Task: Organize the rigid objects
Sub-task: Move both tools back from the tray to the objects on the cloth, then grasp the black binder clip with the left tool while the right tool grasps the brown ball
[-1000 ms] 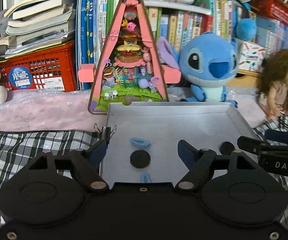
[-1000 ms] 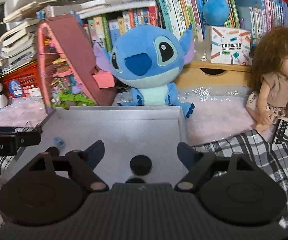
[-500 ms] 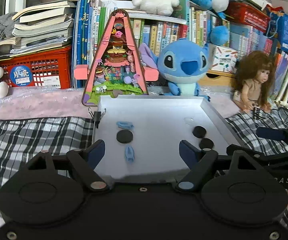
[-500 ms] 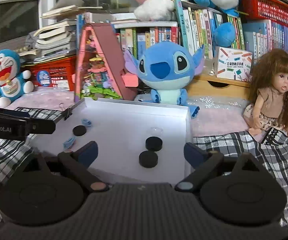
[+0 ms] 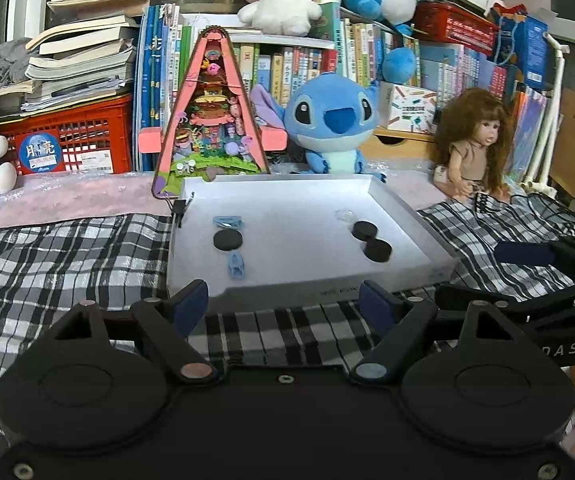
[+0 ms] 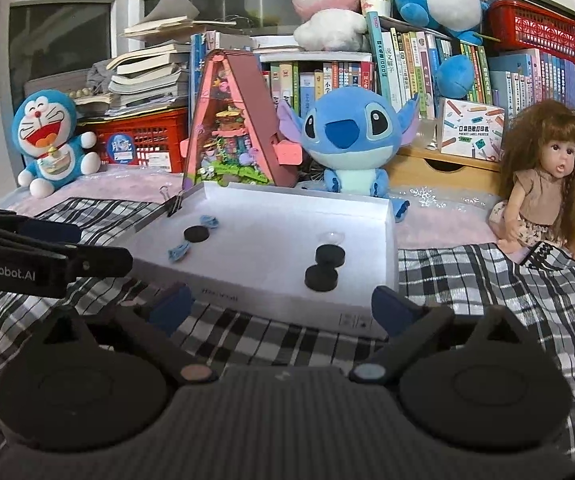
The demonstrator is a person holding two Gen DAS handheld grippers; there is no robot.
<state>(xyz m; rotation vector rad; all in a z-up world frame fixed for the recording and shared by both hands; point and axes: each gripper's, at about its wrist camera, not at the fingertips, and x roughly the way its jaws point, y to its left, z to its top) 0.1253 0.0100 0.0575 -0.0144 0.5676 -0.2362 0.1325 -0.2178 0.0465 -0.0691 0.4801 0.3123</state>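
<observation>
A white shallow box (image 5: 327, 286) lies on the checked cloth. Inside it are three black discs: one on the left (image 5: 227, 239) and two on the right (image 5: 363, 230), (image 5: 377, 250). Two blue clips (image 5: 228, 222), (image 5: 236, 266) lie by the left disc. A small clear dome (image 5: 343, 214) sits behind the right pair. My left gripper (image 5: 283, 300) hangs open before the box's front wall, holding nothing. My right gripper (image 6: 283, 306) is open and bare too, just short of the box (image 6: 287, 300), nearest the two discs (image 6: 320, 278).
A black binder clip (image 5: 179, 208) grips the box's far left corner. Behind the box stand a pink triangular toy house (image 5: 211, 120), a blue plush (image 5: 333, 120) and a doll (image 5: 473, 140). A red crate (image 5: 67, 140) and crowded bookshelves fill the back.
Both grippers have drawn back from over the box to the cloth in front of it. The right jaws have spread wider. The discs and clips lie where they were.
</observation>
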